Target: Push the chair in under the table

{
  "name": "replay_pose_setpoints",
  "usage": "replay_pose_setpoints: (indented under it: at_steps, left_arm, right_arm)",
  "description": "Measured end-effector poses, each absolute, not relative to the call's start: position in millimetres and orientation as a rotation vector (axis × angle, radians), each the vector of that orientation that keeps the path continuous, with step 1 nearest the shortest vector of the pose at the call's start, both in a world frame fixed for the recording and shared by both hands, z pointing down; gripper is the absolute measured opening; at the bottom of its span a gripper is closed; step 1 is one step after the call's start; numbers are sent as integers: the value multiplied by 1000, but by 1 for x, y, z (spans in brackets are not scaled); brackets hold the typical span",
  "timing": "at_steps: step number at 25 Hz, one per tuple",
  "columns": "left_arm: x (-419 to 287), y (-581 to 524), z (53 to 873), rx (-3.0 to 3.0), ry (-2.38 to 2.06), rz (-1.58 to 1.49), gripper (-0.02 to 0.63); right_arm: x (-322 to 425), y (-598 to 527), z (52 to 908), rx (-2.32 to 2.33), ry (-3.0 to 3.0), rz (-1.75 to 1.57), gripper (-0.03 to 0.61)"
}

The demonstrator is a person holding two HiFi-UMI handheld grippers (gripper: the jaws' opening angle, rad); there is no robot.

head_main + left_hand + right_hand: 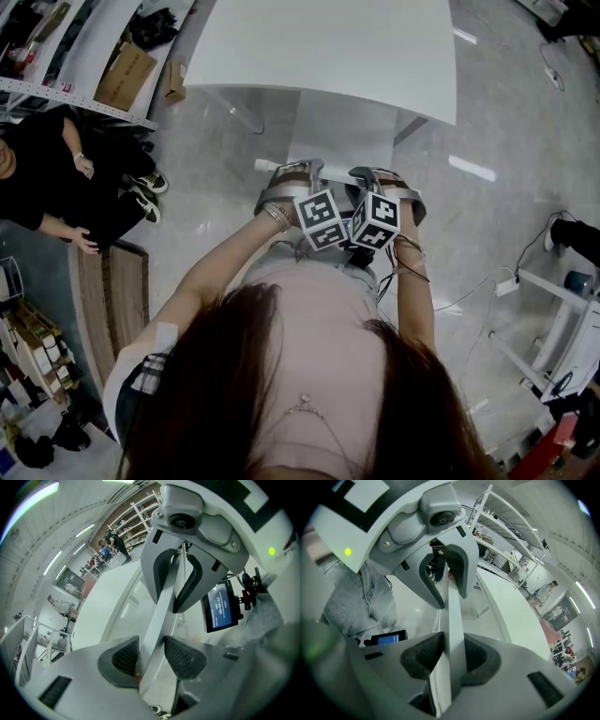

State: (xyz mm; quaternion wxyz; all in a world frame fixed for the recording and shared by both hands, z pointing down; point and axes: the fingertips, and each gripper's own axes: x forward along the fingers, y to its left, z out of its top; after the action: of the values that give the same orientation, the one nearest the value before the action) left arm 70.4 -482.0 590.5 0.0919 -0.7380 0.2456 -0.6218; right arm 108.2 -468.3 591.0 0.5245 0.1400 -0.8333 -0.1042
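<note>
Head view: gripping the chair (342, 131) back with left gripper (298, 174) and right gripper (373, 178), side by side, seat ahead of the fingers (316, 171) reaching the table (328, 47) edge. Far left of the fingers, a box (125, 77) on a shelf (56, 94), contents unseen. Grey floor (487, 122) all round.

Left gripper view: pads (123, 656) narrowly apart, clamping the white rail (161, 616).

Right gripper view: likewise clamped on the rail; table and shelving (506, 513) right of the fingers.

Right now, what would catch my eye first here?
The left gripper and right gripper, side by side at centre, both clamp a chair's white rail. Beyond it stands a big white table; a person in black crouches at far left.
</note>
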Motion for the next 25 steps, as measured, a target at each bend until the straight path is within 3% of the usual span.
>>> replay_pose_setpoints:
  at_steps: [25]
  left_arm:
    - [79,-551,591,-2184,740,-1834,175]
  right_arm:
    - [116,-536,592,335,-1986,-260,119]
